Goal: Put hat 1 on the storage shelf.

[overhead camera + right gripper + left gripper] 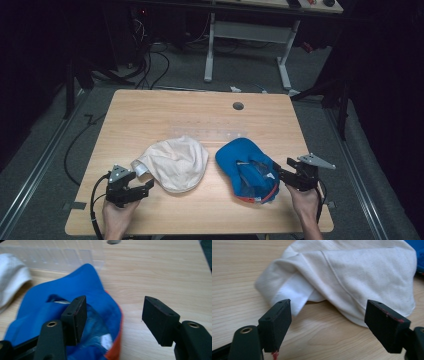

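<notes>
Here, two caps lie on the table (150,107) and both tongs stand wide — nothing held.

The left tongs (146,188) gape just short of the cream cap (175,162), whose folded edge lies ahead of the jaws without touching them; the right tongs (278,171) hang open over the rim of the blue cap (245,167) — its mesh lining and orange edge beneath the left jaw, bare wood between the jaws. A clear plastic tray (57,257) lies beyond the blue cap.

Dark room w/ grey carpet floor (240,65). Light wood surface (200,110) w/ a round cable hole (238,106). White-legged desk (247,35) behind, black cables (150,65) on floor.
</notes>
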A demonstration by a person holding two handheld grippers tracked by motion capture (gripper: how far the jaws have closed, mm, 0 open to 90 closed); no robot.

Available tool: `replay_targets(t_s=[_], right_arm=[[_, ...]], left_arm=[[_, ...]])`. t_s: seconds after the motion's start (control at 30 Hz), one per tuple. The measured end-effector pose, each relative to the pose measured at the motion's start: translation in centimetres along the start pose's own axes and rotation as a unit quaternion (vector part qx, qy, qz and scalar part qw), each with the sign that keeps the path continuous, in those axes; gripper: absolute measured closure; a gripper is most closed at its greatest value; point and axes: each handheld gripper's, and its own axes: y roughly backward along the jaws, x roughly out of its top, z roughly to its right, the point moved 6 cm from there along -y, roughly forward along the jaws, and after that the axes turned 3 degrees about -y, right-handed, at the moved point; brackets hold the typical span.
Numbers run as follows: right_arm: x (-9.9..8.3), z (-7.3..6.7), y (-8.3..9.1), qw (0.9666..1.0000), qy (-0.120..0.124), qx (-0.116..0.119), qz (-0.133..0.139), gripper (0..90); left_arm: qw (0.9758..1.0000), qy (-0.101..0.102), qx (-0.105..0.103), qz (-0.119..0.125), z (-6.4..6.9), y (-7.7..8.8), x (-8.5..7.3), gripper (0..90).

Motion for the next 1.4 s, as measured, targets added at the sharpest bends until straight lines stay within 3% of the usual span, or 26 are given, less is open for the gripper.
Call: replay_targets(t_s=[0.13, 0.17, 0.2, 0.67, 0.83, 0.9, 1.2, 1.4], right_arm=[[0.8, -2.8, -0.3, 0.9991, 0.022, 0.034, -0.008, 34.6], [0.8, -2.8, -0.3, 0.9991, 0.022, 0.034, -0.008, 34.6], [1.1, -3.9, -0.6, 0.9984, 0.036, 0.043, -0.011, 34.6], [1.9, -10.7, -3.7, 0.9893, 0.083, 0.108, -0.053, 32.1], [1.8, -12.3, -4.8, 0.9855, 0.089, 0.125, -0.071, 31.3], [1.8, -13.8, -5.9, 0.9823, 0.092, 0.138, -0.087, 30.1], [3.0, -16.9, -9.0, 0.9774, 0.092, 0.155, -0.111, 26.3], [3.7, -18.0, -10.2, 0.9764, 0.091, 0.16, -0.113, 24.8]], left_arm=[[0.9999, 0.005, -0.015, -0.006, 0.8, -0.9, 0.3, 18.0], [0.9998, 0.006, -0.018, -0.007, 0.9, -1.0, 0.4, 18.0], [0.9996, 0.012, -0.025, -0.009, 1.1, -1.3, 0.6, 16.5], [0.9982, 0.039, -0.036, -0.029, 1.4, -2.7, 1.1, 13.1], [0.9983, 0.031, -0.033, -0.037, 1.5, -3.0, 1.1, 13.9], [0.9983, 0.027, -0.034, -0.04, 1.7, -3.1, 1.1, 13.9], [0.9982, 0.017, -0.029, -0.049, 2.0, -3.4, 1.0, 14.2], [0.9981, 0.01, -0.027, -0.055, 2.2, -3.5, 0.9, 14.6]])
